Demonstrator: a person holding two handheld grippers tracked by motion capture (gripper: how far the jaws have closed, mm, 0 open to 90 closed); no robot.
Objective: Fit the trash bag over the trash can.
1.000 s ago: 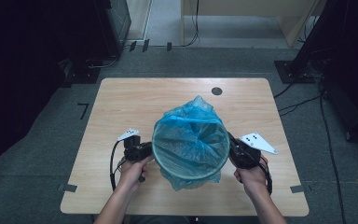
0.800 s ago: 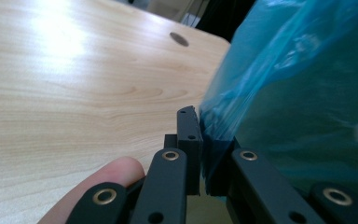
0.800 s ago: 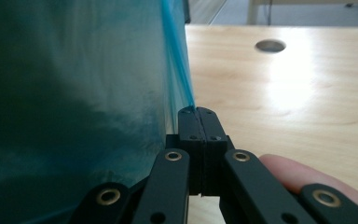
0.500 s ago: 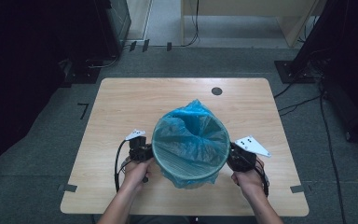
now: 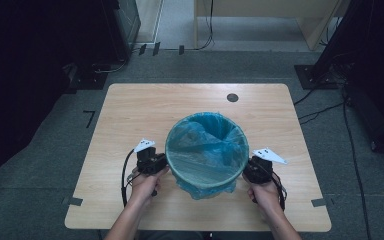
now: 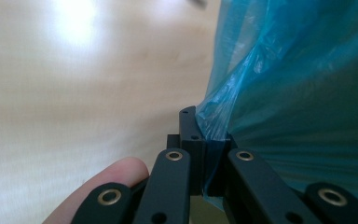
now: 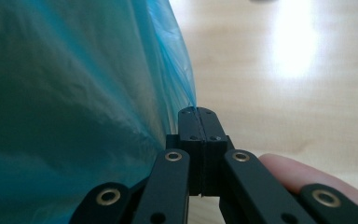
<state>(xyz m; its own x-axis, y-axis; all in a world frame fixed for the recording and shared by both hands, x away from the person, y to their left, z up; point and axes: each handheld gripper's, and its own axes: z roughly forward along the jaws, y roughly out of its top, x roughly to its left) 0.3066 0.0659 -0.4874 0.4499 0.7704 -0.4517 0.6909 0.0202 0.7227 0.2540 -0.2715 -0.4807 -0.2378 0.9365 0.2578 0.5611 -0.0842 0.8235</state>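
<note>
At the lower middle of the high view, the left gripper and right gripper each pinch the blue bag's edge, either side of the bin. The liner looks pulled over the rim on the table; tucking down and letting go remain.

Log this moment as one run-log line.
left hand-held gripper: shut on blue bag edge | right hand-held gripper: shut on bag edge | bag: lining bin, folded over rim | bin: on wooden table
</note>
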